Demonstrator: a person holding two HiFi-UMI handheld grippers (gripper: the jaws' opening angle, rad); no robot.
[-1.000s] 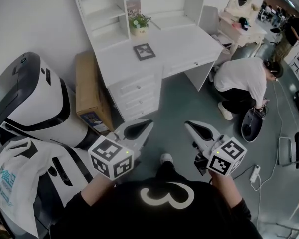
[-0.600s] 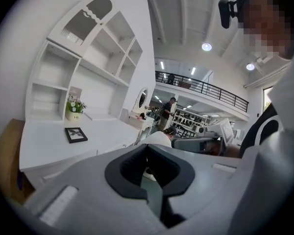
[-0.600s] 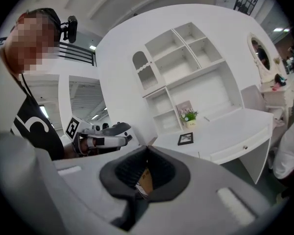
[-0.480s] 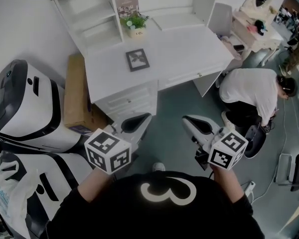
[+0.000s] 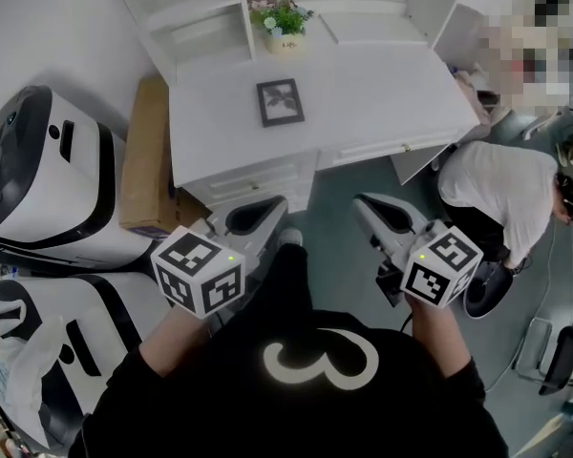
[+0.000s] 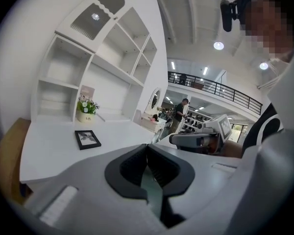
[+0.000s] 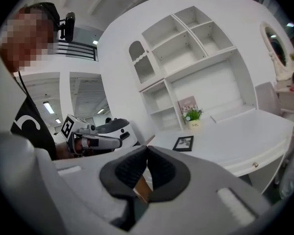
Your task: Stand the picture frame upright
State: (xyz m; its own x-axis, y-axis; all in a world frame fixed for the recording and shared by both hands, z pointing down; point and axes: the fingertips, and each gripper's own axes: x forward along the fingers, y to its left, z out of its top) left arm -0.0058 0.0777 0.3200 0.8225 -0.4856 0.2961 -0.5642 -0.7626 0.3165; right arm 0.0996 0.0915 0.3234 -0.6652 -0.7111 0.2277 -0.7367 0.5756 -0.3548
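the picture frame (image 5: 280, 101) lies flat on the white tabletop (image 5: 372, 93), upper middle of the frame. the left claw (image 5: 270, 205) and right claw (image 5: 363, 201), well short of it, are closed and empty, probably just carried that way for the approach.

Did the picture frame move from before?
No. The picture frame lies flat on the white desk, in the same spot in front of the flower pot; only the camera shifted.

Round ceiling lamps (image 6: 218, 45) light the hall evenly; the white desk (image 5: 363, 103) gleams, shadows soft. Both gripper views bow outward into black corners, and the nearest foreground is blurred.
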